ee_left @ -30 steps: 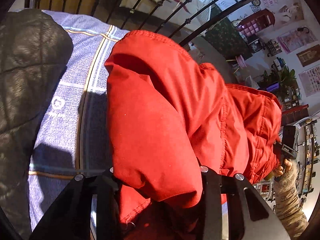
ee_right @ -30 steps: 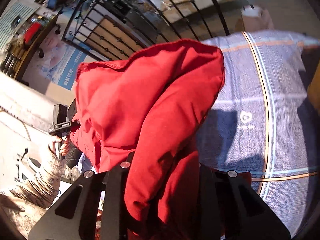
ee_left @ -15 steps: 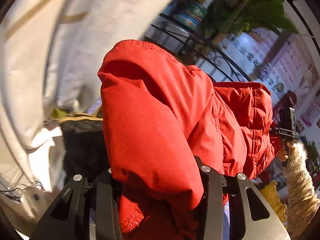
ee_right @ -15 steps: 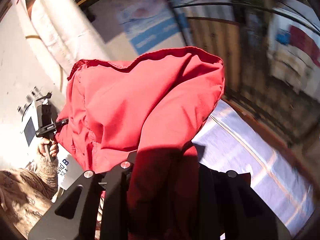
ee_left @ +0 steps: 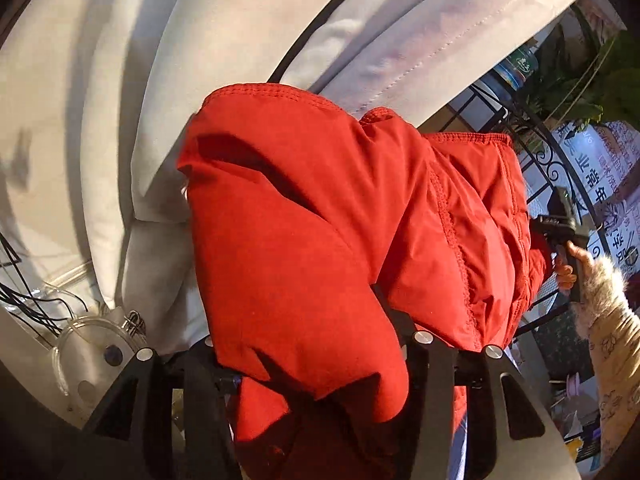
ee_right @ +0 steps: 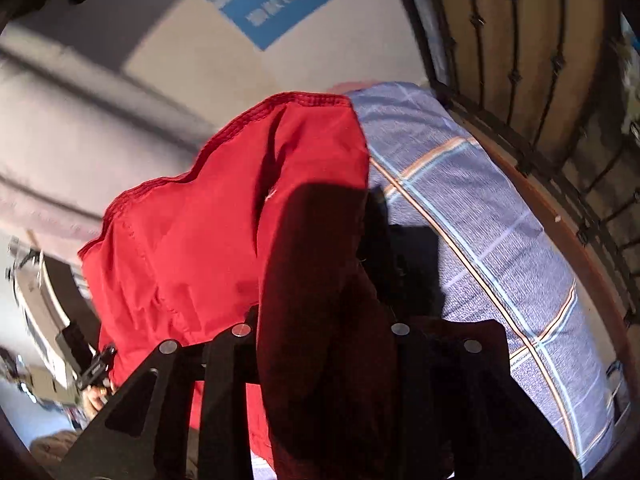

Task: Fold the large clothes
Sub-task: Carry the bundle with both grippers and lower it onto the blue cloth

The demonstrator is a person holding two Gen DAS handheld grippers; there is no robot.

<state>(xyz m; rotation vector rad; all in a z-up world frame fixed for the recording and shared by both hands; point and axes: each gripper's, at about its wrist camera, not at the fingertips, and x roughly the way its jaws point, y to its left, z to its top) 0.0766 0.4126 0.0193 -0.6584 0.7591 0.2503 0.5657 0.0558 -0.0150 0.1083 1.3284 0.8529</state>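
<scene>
From my left camera I see pale drapery (ee_left: pixel 224 40) hanging in broad folds, lit warm by sunlight from the side. Below the drapery sit tangled black cables (ee_left: pixel 28 296) and a clear round plastic piece (ee_left: pixel 86 344). To the right of the drapery stands black scrolled ironwork (ee_left: pixel 548 160), with green plant leaves (ee_left: pixel 592 80) above it and printed posters (ee_left: pixel 600 168) behind it. From my right camera, a blue plaid bedsheet (ee_right: pixel 500 240) lies in sun and shadow; beyond the bedsheet runs a black iron railing (ee_right: pixel 532 60), and left of it a beige wall (ee_right: pixel 208 64) carries a blue sign (ee_right: pixel 280 4).
</scene>
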